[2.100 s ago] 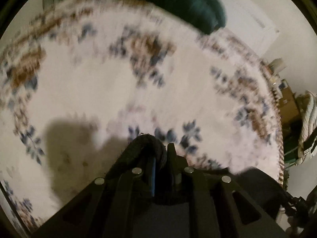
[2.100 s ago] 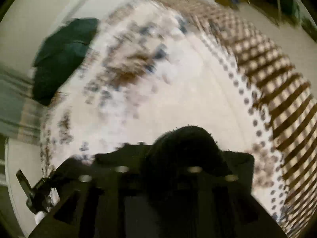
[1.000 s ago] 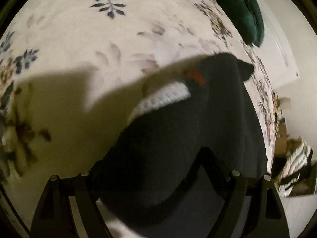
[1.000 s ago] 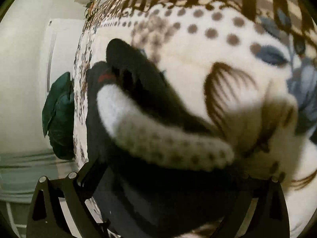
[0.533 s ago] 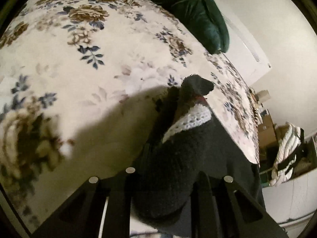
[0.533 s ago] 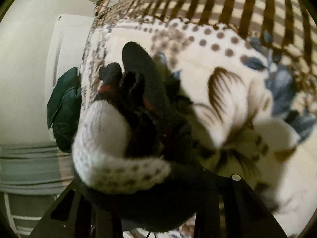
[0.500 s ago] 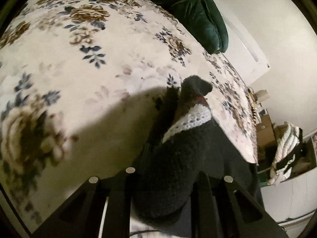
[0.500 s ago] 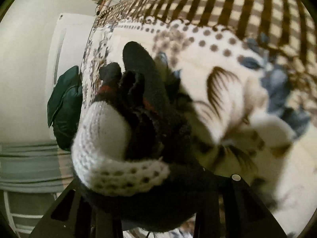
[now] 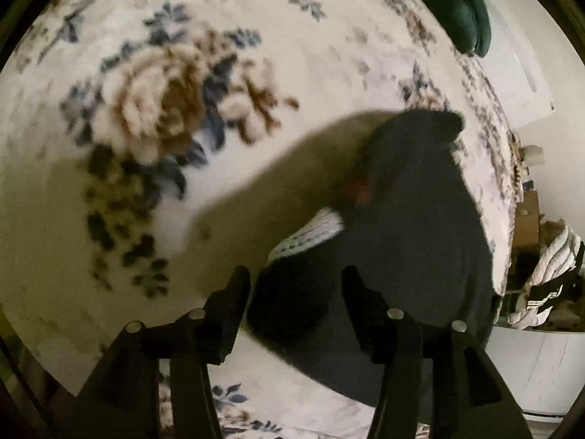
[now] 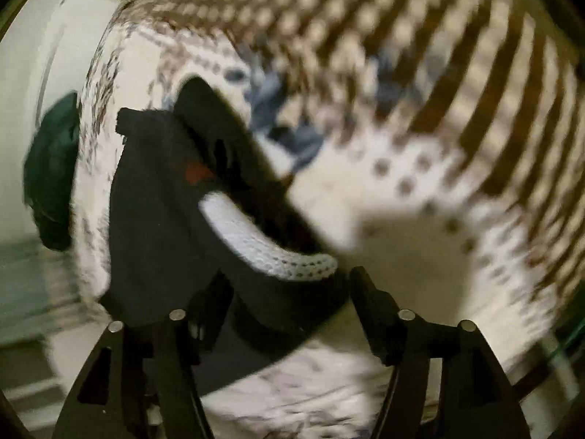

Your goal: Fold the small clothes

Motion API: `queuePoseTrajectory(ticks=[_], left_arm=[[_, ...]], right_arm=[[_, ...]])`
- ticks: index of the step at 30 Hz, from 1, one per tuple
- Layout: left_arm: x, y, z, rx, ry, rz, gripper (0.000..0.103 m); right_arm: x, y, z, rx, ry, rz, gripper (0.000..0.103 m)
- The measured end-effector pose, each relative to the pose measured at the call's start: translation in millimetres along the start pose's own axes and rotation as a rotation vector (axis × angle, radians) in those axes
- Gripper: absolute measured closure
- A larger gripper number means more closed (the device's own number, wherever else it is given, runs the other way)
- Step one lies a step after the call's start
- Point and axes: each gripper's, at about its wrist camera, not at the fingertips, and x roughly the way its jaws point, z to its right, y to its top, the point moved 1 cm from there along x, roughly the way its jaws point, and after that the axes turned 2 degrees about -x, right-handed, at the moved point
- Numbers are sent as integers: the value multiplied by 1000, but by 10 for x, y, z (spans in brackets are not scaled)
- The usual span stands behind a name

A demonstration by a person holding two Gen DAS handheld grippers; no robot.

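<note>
Left hand-held gripper [image 9: 296, 292]: jaws spread, nothing held. Right hand-held gripper [image 10: 289, 292]: likewise released. Black garment [image 9: 409, 226] is seen lying on the bed [image 9: 256, 36], just beyond both. White knit trim [image 10: 263, 245] is shown fully only in the right view; the laundry pile [image 9: 544, 278] only in the left. Judged: fold just laid; pressing flat is needed next.

- Your right gripper [image 10: 289, 285] has its jaws spread wide, with the near end of the black garment [image 10: 153, 219] between them.
- The garment lies on the patterned blanket [image 10: 420, 190], its white knit trim [image 10: 270, 245] curving toward you.
- A dark green cushion [image 10: 51, 172] sits far left.
- The whole view is blurred.
</note>
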Motion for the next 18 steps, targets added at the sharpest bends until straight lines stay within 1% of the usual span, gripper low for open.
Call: queuePoseTrajectory(ticks=[1,3,4,5,7,8,10,11,12,13,14,16,17,18], left_arm=[[-90,18,43,21,16,19,45],[-206,65,186,87,54,52,42],[-235,86,301,141,87,74,41],[-230,110,425,203,134,95,41],[-194,134,691,320,199,143,41],[-162,147,805,367,218,162,41],[-64,157,1053,451,238,192,41],[-9,174,1160,477,248,195,41],[78,175,1296,507,246,194,36],[160,176,1407,529,249,187,28],[212,186,1487,543,255,183,26],[363,160,1675,585,258,173,26],[436,147,1765,606,267,170,26],[493,121,1843,622,273,161,25]], right_arm=[[-184,12,-113,-76,-57,57,35],[-385,120,-370,-180,-94,125,35],[-445,196,-532,-238,-100,155,34],[-442,292,-690,-279,-91,163,34],[-339,551,-1029,-356,-75,184,34],[-261,671,-1181,-376,-69,187,34],[27,978,-1578,-419,-57,161,34],[178,1103,-1730,-435,-60,147,34],[323,1235,-1862,-457,-80,137,34],[488,1353,-1986,-480,-109,115,34],[645,1463,-2075,-483,-119,89,34],[876,1565,-2161,-482,-151,54,35],[954,1592,-2168,-487,-159,46,41],[985,1602,-2203,-495,-155,45,50]])
